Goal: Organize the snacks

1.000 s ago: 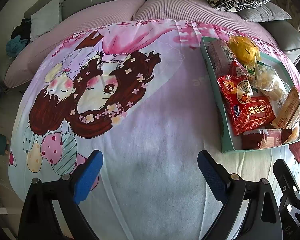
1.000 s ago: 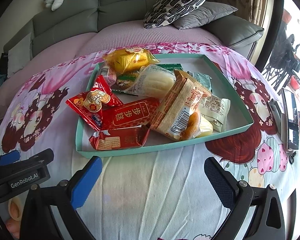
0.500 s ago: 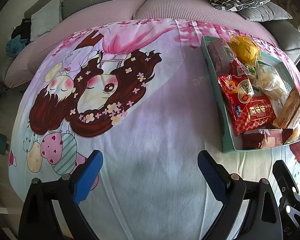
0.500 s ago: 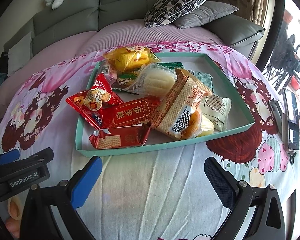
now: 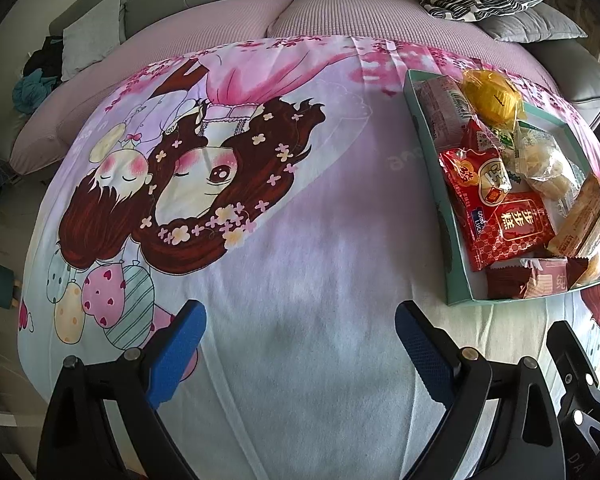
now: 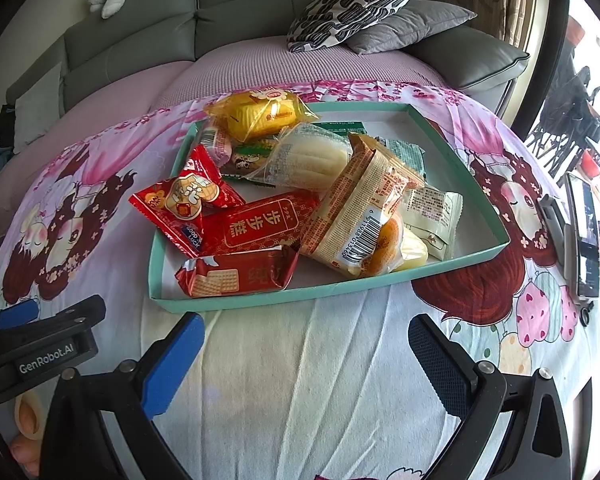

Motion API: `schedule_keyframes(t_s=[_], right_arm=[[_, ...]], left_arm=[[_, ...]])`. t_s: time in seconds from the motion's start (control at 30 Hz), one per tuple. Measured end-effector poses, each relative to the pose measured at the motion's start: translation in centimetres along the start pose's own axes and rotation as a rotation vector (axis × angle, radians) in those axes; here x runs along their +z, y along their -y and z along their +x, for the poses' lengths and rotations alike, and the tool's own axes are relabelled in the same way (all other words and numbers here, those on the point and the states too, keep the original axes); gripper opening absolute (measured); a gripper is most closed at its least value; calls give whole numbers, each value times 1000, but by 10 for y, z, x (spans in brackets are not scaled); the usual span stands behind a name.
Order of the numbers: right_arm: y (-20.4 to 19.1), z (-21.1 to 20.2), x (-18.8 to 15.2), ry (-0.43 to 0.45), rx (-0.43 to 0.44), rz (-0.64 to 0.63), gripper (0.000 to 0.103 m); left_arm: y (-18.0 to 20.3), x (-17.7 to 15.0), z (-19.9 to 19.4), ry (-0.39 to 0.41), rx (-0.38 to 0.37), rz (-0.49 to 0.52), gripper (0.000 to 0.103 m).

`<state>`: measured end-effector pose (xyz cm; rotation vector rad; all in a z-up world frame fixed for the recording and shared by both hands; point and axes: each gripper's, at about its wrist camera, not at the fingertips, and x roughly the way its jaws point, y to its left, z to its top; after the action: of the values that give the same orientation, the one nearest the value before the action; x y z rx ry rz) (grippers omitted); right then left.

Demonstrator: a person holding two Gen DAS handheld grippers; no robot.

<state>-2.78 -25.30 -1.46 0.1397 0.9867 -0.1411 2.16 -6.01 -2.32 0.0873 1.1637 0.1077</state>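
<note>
Fingers of the left gripper [image 5: 300, 332] stand spread wide, blue pads apart, nothing between them, above bare cartoon-print cloth [image 5: 260, 200]. Fingers of the right gripper [image 6: 306, 346] are likewise spread and empty, hovering just short of the near wall of the teal tray [image 6: 284, 294].

Location of task items: all snacks lie inside the tray, piled toward its left and middle. Noted contents, right view:
- yellow cake packet [image 6: 258, 114] at the far left corner
- clear-wrapped white bun [image 6: 310, 156] near the middle
- red peanut packet [image 6: 184, 200] overhanging the left wall
- red packet with gold characters [image 6: 260, 222] beside it
- dark red cracker packet [image 6: 236, 274] against the near wall
- beige barcoded bread packet [image 6: 356, 216] leaning across the pile
- pale green-white packet [image 6: 432, 210] to its right

In the left view the tray [image 5: 456, 264] sits at the right edge, well apart from the left gripper.

Change against the frames one second and half a second earlier: none of substance. Both grippers remain at the same opening, no snack has shifted, and the tray appears only very slightly displaced in view.

A grey sofa [image 6: 140, 48] with a patterned cushion [image 6: 352, 4] stands behind
</note>
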Motion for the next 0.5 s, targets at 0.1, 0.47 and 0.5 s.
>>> schedule_keyframes(t_s=[0.1, 0.47, 0.5], right_arm=[[0, 1, 0, -2, 1, 1, 103], [1, 2, -1, -9, 1, 5, 103], [2, 2, -1, -9, 1, 6, 103]], left_arm=[[0, 1, 1, -3, 2, 1, 96], [-1, 2, 2, -12, 5, -15, 96], [-2, 2, 2, -14, 5, -21, 96]])
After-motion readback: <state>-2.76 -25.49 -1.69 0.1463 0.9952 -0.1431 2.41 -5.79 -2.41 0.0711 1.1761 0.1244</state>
